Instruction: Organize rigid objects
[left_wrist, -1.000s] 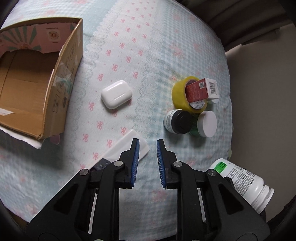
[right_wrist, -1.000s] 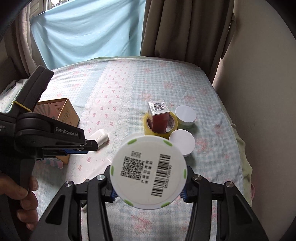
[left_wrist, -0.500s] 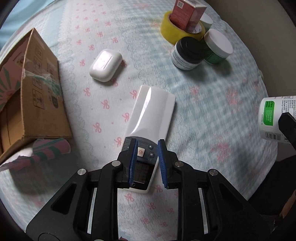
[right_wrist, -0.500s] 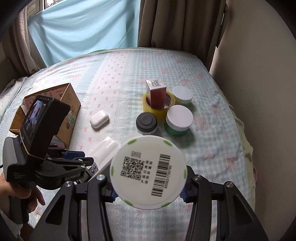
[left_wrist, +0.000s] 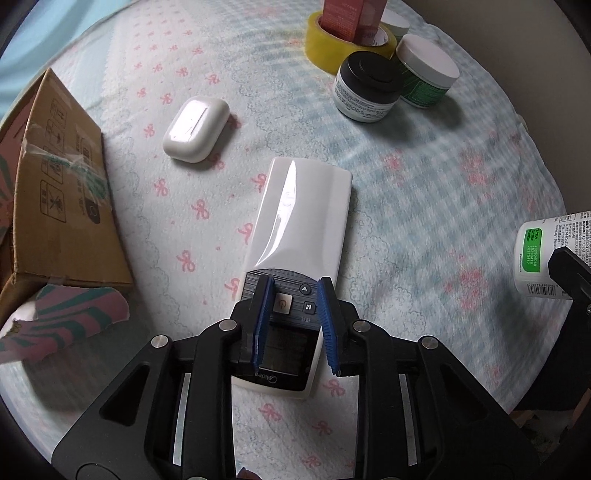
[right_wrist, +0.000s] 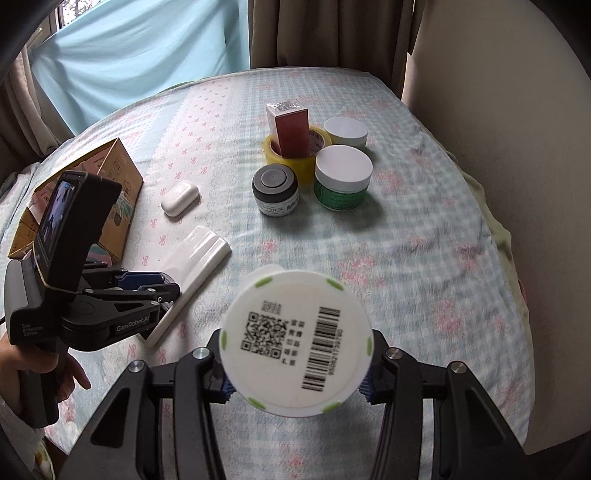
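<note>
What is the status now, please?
Left gripper open, fingers straddling remote. Right gripper shut on white bottle. Nothing blocking.

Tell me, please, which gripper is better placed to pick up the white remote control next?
The left gripper. It is open, and its fingers sit over the button end of the remote control. The right gripper is shut on the white bottle, so it is not free.
</note>
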